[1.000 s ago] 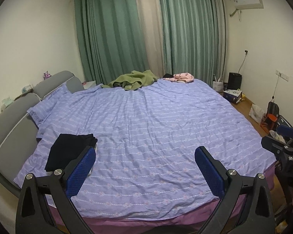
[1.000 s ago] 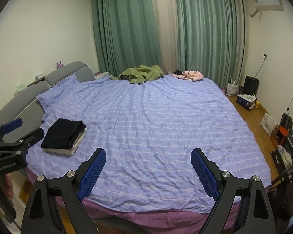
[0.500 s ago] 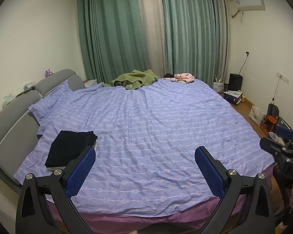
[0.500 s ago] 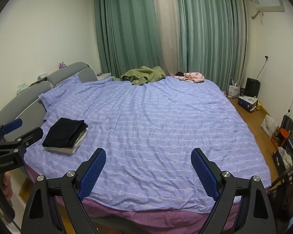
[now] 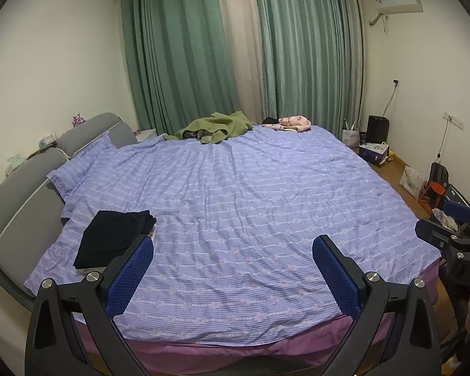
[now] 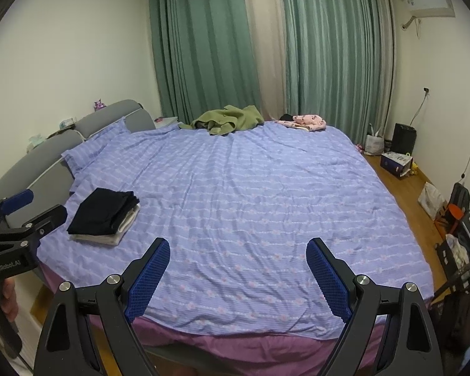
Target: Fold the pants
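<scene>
Green garment [image 5: 214,126] on far bed edge [image 5: 266,188]

The bed [image 6: 250,194] is the landmark. Its broad middle, under the lilac striped cover, lies bare and open to a reach from its near edge. Toward its head end, near that edge, a folded black stack [image 6: 105,211] sits on a pale folded piece. Along its far edge lie a crumpled green garment [image 6: 228,120] and a pink one [image 6: 307,122]. Past its foot end, bags and boxes [image 6: 394,159] crowd the floor.
</scene>
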The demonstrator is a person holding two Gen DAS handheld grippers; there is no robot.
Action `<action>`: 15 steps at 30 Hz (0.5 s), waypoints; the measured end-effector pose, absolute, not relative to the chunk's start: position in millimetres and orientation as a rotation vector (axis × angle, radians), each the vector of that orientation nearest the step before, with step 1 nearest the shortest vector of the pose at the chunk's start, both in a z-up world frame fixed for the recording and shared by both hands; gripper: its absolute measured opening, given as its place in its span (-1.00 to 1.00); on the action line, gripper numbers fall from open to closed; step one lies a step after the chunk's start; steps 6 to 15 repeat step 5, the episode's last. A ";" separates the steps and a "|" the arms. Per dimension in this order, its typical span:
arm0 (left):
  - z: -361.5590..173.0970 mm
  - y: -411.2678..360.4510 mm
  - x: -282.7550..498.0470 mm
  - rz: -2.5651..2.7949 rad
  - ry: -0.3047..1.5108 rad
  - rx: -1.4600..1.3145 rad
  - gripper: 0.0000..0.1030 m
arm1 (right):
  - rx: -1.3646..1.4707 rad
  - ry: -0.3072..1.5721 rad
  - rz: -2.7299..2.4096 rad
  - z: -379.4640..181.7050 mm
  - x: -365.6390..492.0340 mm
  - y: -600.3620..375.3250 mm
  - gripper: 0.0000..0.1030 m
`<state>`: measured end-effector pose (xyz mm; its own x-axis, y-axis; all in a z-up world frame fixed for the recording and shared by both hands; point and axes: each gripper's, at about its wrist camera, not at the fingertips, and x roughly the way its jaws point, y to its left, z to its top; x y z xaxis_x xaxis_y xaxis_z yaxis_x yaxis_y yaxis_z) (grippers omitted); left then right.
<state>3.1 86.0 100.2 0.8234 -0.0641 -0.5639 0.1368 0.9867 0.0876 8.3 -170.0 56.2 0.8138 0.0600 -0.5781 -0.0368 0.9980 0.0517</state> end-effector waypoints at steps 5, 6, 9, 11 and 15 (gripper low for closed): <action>100.7 84.7 2.2 -0.107 0.596 0.127 1.00 | 0.038 0.621 0.051 55.1 7.5 -174.7 0.74; 100.7 84.7 2.2 -0.107 0.596 0.127 1.00 | 0.038 0.621 0.051 55.1 7.5 -174.7 0.74; 100.7 84.7 2.2 -0.107 0.596 0.127 1.00 | 0.038 0.621 0.051 55.1 7.5 -174.7 0.74; 100.7 84.7 2.2 -0.107 0.596 0.127 1.00 | 0.038 0.621 0.051 55.1 7.5 -174.7 0.74; 100.7 84.7 2.2 -0.107 0.596 0.127 1.00 | 0.038 0.621 0.051 55.1 7.5 -174.7 0.74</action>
